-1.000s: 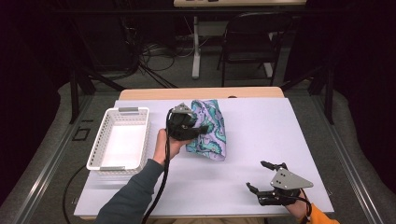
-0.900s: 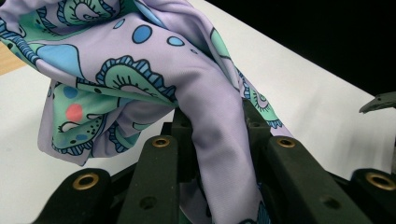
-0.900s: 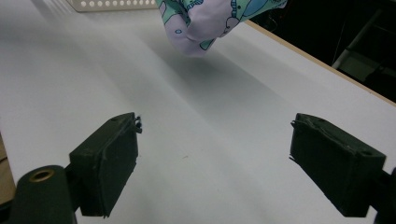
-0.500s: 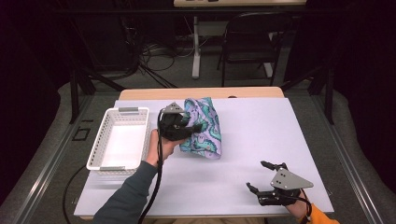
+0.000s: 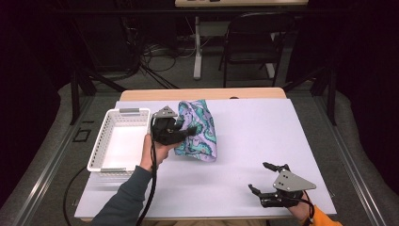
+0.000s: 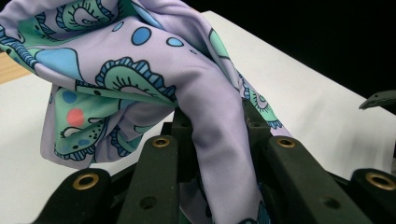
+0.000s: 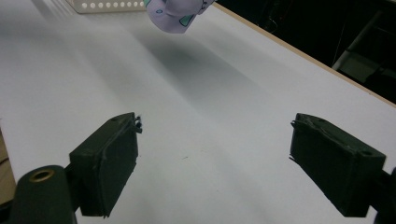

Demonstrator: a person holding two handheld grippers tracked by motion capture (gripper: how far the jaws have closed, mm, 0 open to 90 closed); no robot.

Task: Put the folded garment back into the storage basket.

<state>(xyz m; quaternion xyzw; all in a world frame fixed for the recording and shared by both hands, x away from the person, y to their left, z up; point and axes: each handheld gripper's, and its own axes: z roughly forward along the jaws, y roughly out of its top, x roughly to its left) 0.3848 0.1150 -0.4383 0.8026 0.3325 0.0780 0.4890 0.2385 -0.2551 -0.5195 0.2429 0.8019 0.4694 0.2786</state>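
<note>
A fold of the patterned cloth (image 6: 205, 121) covers the gap between the left tool (image 6: 212, 140) jaws, hiding their tips. From the right tool (image 7: 215, 158), the cloth and basket (image 7: 107, 5) are cut off by the top edge.

Cloth (image 5: 200, 129) sits on the table (image 5: 263, 136) at centre-left, just right of the basket (image 5: 106, 148), which stands at the table's left edge. Left gripper (image 5: 181, 133) is between basket and cloth, at the cloth's left edge, fabric between its jaws. Right gripper (image 5: 263, 178) is near the front right corner, well apart from the cloth. Chair (image 5: 254, 42) stands behind the table.
</note>
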